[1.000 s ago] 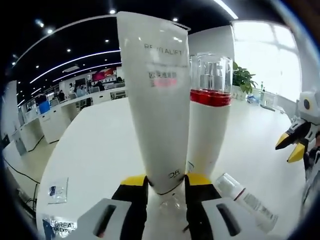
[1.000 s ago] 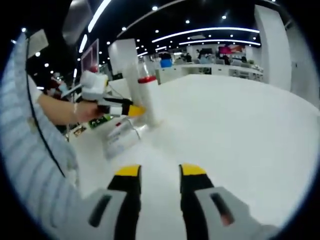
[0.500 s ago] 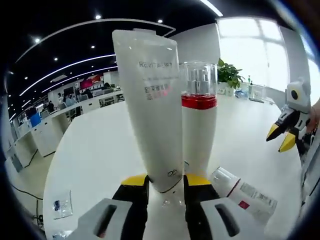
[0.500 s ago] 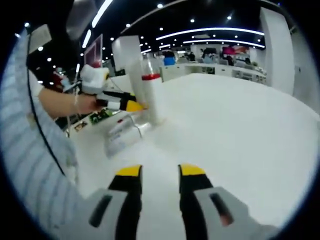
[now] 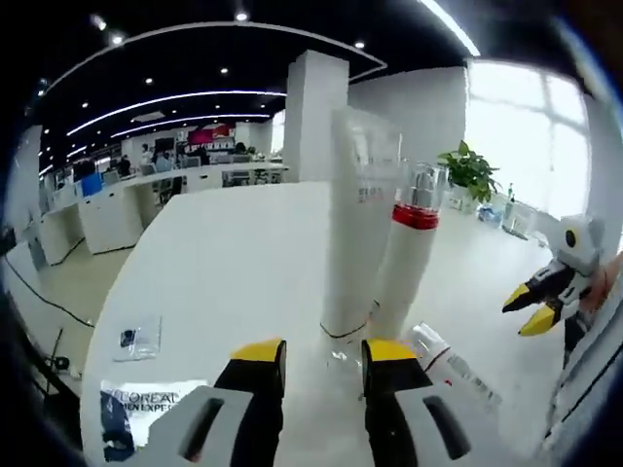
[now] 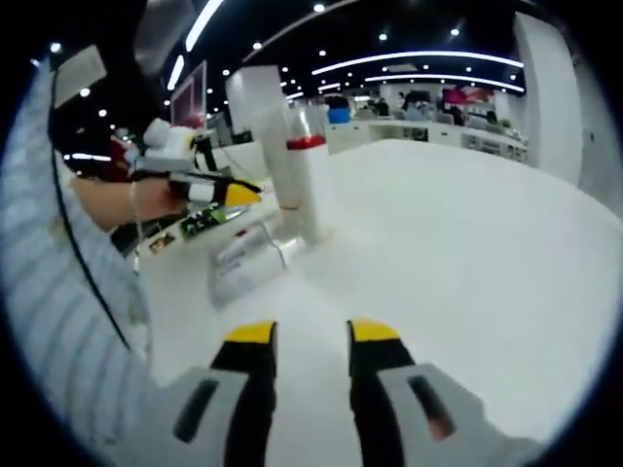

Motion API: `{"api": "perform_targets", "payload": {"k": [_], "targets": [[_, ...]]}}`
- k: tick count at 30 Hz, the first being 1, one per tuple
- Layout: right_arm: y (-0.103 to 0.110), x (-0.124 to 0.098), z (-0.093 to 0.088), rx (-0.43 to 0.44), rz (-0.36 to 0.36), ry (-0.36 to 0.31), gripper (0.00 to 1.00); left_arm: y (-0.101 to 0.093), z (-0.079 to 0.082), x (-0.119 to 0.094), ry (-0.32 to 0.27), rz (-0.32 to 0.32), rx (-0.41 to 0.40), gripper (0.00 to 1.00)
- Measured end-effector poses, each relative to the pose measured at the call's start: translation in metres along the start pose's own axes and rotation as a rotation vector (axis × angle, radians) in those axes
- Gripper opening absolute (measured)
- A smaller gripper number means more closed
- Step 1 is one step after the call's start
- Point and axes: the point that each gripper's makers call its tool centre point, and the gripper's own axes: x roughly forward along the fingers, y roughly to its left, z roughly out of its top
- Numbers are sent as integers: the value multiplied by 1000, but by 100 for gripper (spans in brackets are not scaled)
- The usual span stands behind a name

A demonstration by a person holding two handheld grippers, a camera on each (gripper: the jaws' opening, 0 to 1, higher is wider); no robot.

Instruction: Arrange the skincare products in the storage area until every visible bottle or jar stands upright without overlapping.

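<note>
Fingers of the left gripper [image 5: 316,355] rise yellow-tipped from the bottom centre of the left gripper view, spread apart with nothing between them; the foot of the white tube stands just above their gap. Fingers of the right gripper [image 6: 313,333] sit at the bottom centre of the right gripper view, likewise parted and empty over bare counter.

Largest is the white counter [image 5: 224,263], which spreads across the middle of both views. On it, centre of the left gripper view, the tall white tube [image 5: 355,224] stands upright on its cap end. Touching or just beside it on the right stands the white pump bottle [image 5: 407,258] with a red band and clear cap. Below and right of that pair a smaller white bottle [image 5: 450,365] lies on its side. At the lower left lie a printed sachet [image 5: 141,413] and, above it, a small clear packet [image 5: 136,339].

In the right gripper view a hand [image 6: 146,195] with a striped sleeve holds the other gripper at upper left, near the standing pair.
</note>
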Motion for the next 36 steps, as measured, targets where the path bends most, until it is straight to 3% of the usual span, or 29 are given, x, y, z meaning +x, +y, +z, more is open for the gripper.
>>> {"api": "perform_targets", "payload": {"k": [3, 6, 8, 12, 14, 22, 36], "targets": [[3, 7, 2, -2, 18, 2, 27, -17, -12, -7, 51, -43, -128, 29], [6, 11, 5, -11, 32, 1, 27, -29, -25, -8, 120, -41, -170, 29], [8, 12, 7, -18, 39, 0, 27, -33, -26, -7, 122, -36, -173, 29], [7, 14, 8, -29, 47, -1, 27, -43, -32, -4, 190, -39, -215, 30], [7, 14, 8, -29, 49, 0, 27, -48, -38, -2, 238, -16, -195, 30], [7, 12, 4, -30, 55, 6, 27, -47, -51, 7, 330, 82, -58, 28], [9, 14, 7, -18, 73, -6, 27, -40, -56, -9, 394, 56, 66, 21]]}}
